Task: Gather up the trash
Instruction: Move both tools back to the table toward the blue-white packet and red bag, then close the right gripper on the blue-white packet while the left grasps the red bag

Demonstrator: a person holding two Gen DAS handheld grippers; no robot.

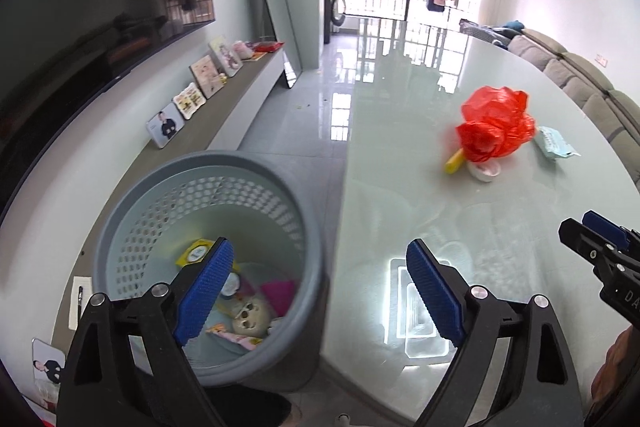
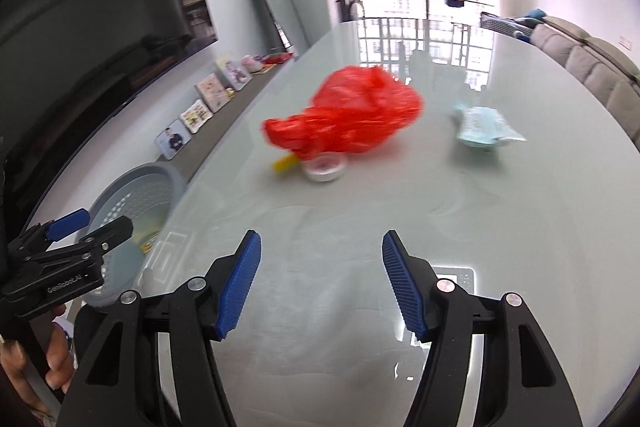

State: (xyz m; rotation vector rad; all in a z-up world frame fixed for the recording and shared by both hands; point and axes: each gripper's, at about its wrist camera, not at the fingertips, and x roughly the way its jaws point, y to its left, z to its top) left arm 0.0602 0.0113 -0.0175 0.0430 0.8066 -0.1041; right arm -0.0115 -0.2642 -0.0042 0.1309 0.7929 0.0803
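A crumpled red plastic bag (image 1: 496,131) (image 2: 352,119) lies on the glossy pale table (image 1: 400,195) (image 2: 520,207). A yellow piece (image 1: 454,163) (image 2: 284,161) and a small white round lid (image 1: 486,171) (image 2: 325,167) sit at its near edge. A pale blue packet (image 1: 556,143) (image 2: 484,127) lies to its right. A grey perforated bin (image 1: 120,211) (image 2: 132,179) stands on the floor left of the table and holds several wrappers. My left gripper (image 1: 320,247) hangs open and empty over the bin's rim and the table edge. My right gripper (image 2: 322,239) is open and empty above the table, short of the bag.
A low shelf (image 1: 240,87) with picture frames runs along the left wall under a large dark TV (image 1: 80,39). A tall mirror (image 1: 272,7) leans at the back. A grey sofa (image 1: 580,75) lines the right side. A hand (image 2: 36,367) holds the left gripper's handle.
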